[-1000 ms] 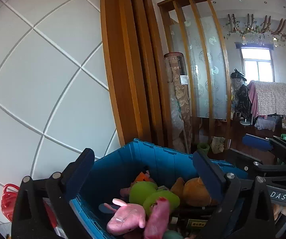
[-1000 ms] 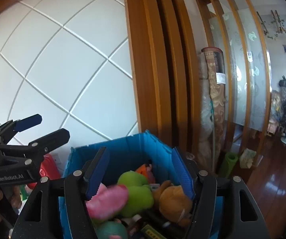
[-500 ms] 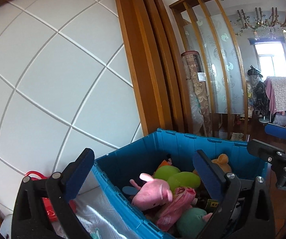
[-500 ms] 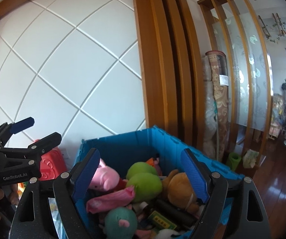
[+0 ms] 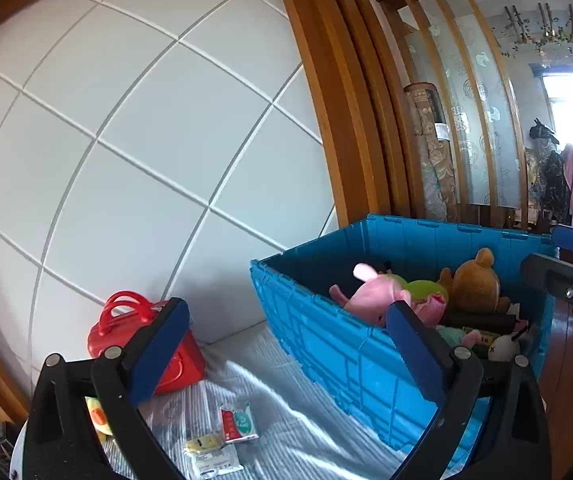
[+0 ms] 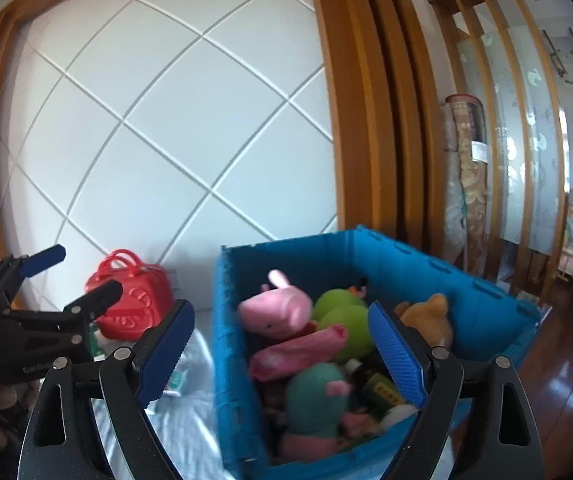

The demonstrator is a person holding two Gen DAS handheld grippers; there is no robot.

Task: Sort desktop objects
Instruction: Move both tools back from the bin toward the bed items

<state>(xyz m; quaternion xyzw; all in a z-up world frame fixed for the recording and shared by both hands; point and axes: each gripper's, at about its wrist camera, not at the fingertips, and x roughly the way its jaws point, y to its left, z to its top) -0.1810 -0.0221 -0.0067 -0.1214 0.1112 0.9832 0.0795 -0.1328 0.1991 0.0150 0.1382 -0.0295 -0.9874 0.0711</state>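
Both grippers wide open, empty, near toy crate
Left gripper (image 5: 286,340) and right gripper (image 6: 282,344) hold nothing; blue plastic crate (image 6: 466,280) of plush toys at 3 o'clock of red plastic handbag (image 6: 130,304)

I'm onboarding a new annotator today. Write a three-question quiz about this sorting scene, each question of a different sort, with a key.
1. True or false: the blue crate holds soft toys.
2. Multiple choice: where is the red handbag? A) inside the crate B) outside the crate, by the white wall C) held in the right gripper
3. Short answer: what state are the jaws of the left gripper in?

Key
1. True: a pink pig plush and a brown bear plush, among others, lie in it.
2. B.
3. Open, holding nothing; the right gripper is open and empty too.
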